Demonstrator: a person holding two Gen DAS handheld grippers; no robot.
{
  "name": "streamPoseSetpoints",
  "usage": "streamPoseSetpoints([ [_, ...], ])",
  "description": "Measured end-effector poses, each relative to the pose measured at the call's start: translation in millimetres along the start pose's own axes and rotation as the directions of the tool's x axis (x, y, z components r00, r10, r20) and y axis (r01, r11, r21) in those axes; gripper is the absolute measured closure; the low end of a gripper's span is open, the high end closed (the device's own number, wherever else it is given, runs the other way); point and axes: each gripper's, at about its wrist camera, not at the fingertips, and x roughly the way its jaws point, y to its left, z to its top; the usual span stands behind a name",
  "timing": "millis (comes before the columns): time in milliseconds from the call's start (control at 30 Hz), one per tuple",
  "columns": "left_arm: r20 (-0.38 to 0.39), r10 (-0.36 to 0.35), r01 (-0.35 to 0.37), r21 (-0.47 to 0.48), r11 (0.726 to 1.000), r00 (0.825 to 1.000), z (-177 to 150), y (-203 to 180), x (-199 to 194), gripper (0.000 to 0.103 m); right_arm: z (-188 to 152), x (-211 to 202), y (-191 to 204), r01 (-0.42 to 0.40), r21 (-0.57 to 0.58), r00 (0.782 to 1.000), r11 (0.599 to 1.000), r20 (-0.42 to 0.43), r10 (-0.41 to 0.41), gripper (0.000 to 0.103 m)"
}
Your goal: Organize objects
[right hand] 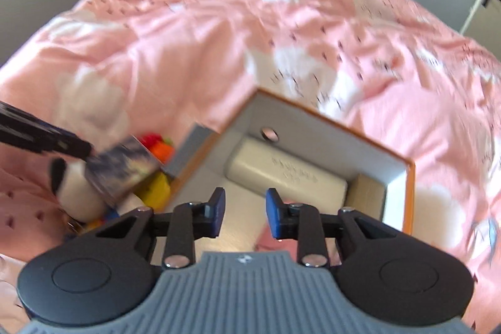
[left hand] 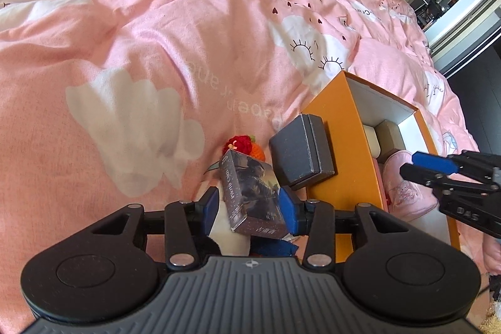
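Card box [left hand: 250, 196], dark printed carton, sits tilted between the pads of the left gripper [left hand: 252, 205]. Right pad appears to touch its edge; a sliver of gap shows at the left pad. Cannot tell whether the jaws are grasping it or only framing it. The carton rests over a black-and-white plush [left hand: 230, 235] in the near clutter, left of the orange box [left hand: 332, 127].

Just beyond it: a red-and-orange crocheted toy [left hand: 247, 146], and a grey case [left hand: 300, 155] leaning against the orange box's left wall.

Orange box is open-topped, white inside. Already in it: a white pouch [right hand: 286, 174], a tan carton [right hand: 368, 193] at the right end, pink fabric [right hand: 275, 240] at the near end.

Right gripper [right hand: 245, 213] hangs above the box interior, jaws apart, nothing between them. Its view is motion-blurred.

All on a pink quilt [left hand: 156, 52] with a cloud print.

Step, as judged: pickup of the card box for transfer into the orange box.

Next move calls for: firm closure across the carton's narrow faces, a lift clear of the plush and grey case, then travel right over the box wall. Right gripper should clear the opening.
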Motion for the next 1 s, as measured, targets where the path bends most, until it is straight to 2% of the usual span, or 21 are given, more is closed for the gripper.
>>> streamPoseSetpoints([
  [67, -0.001, -0.001, 0.001, -0.015, 1.000, 1.000, 1, 2, 3, 0.054, 8, -4, 14, -0.049, -0.022, 0.999, 0.999, 0.022, 0.050, 0.076],
  [200, -0.022, -0.010, 0.009, -0.051, 0.999, 1.000, 3, 6, 14, 0.054, 18, 13, 52, -0.140, -0.094, 0.990, 0.986, -0.006, 0.140, 0.087],
  [367, -0.049, -0.035, 0.030, -0.095, 0.995, 0.998, 5, 13, 26, 0.054, 18, 46, 83, -0.167, -0.186, 0.984, 0.968, -0.095, 0.151, 0.088],
  [600, -0.087, -0.048, 0.035, -0.143, 0.989, 0.995, 7, 22, 44, 0.053, 18, 78, 89, -0.173, -0.222, 0.974, 0.959, -0.186, 0.132, 0.088],
  [833, -0.107, -0.075, 0.061, -0.131, 0.990, 0.991, 10, 21, 51, 0.053, 20, 85, 92, -0.174, -0.234, 0.970, 0.957, -0.205, 0.126, 0.089],
  [1000, -0.107, -0.099, 0.087, -0.115, 0.990, 0.989, 11, 24, 32, 0.053, 22, 74, 91, -0.188, -0.213, 0.971, 0.959, -0.187, 0.149, 0.088],
])
